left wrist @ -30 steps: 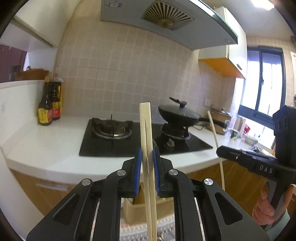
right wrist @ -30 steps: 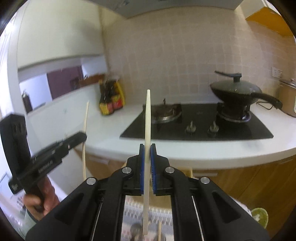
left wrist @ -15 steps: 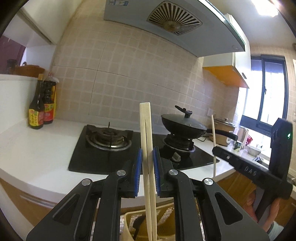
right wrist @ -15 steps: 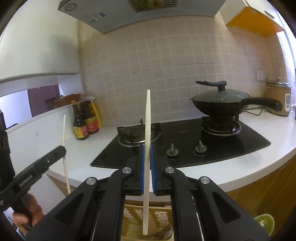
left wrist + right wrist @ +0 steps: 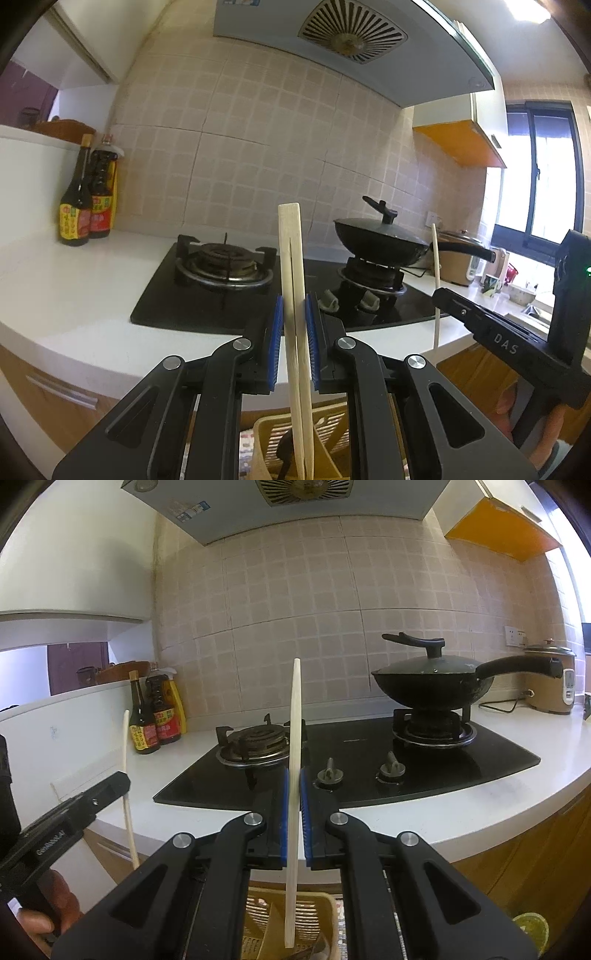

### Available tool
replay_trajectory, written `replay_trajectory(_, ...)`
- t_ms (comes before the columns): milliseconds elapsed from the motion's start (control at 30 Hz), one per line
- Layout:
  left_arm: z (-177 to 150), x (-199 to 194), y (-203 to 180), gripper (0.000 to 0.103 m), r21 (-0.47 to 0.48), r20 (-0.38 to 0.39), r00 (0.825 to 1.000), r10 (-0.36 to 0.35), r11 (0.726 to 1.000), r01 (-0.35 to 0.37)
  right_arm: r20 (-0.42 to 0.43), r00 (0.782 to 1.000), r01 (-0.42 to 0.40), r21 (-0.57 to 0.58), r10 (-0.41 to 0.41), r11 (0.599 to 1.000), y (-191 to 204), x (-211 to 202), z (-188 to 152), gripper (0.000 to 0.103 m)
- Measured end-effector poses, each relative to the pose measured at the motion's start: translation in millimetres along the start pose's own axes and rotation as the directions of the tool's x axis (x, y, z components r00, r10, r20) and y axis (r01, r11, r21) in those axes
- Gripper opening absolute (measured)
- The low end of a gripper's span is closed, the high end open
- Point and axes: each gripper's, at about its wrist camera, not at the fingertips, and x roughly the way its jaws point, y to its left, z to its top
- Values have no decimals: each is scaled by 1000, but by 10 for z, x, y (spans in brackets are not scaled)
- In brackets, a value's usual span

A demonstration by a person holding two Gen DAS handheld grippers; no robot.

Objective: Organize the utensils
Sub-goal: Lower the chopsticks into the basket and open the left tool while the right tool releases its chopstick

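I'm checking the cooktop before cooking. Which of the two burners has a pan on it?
The right burner carries the lidded black wok. The left burner, nearer the sauce bottles, is bare.

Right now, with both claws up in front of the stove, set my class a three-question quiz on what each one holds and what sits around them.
1. True or false: the left claw is shut on a pair of chopsticks.
2. Which burner of the stove carries the lidded wok?
A. the one nearer the sauce bottles
B. the one nearer the rice cooker
C. neither
3. Fill in: below the right claw and its single chopstick stands a yellow ____.

Key: 1 true; 2 B; 3 basket.
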Motion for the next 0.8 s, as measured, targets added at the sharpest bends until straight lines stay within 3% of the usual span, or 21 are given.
replay_trajectory(300, -119, -95, 8, 15, 7, -42, 999, -33, 999, 34, -75, 997, -17, 4, 17, 1000, -33, -101, -128, 5)
replay_trajectory(433, -101, -256, 14, 36, -10, -46, 998, -46, 999, 46, -112, 993, -35, 14, 36, 999, -60, -281, -146, 6)
replay_trajectory(567, -74, -492, -20, 43, -8, -44, 998, -55, 998, 55, -116, 992, -44, 20, 46, 999, -70, -561, -154, 6)
replay_trajectory(767, -51, -662, -43, 44, -14, -70, 996, -49, 999, 48, -184, 980, -67, 61, 77, 996, -171, -740, -131, 7)
replay_trajectory(800, -50, -687, -31, 44, -25, -74, 996, -54, 998, 53, -199, 976, -70, 76, 84, 995, -211, -734, -119, 12)
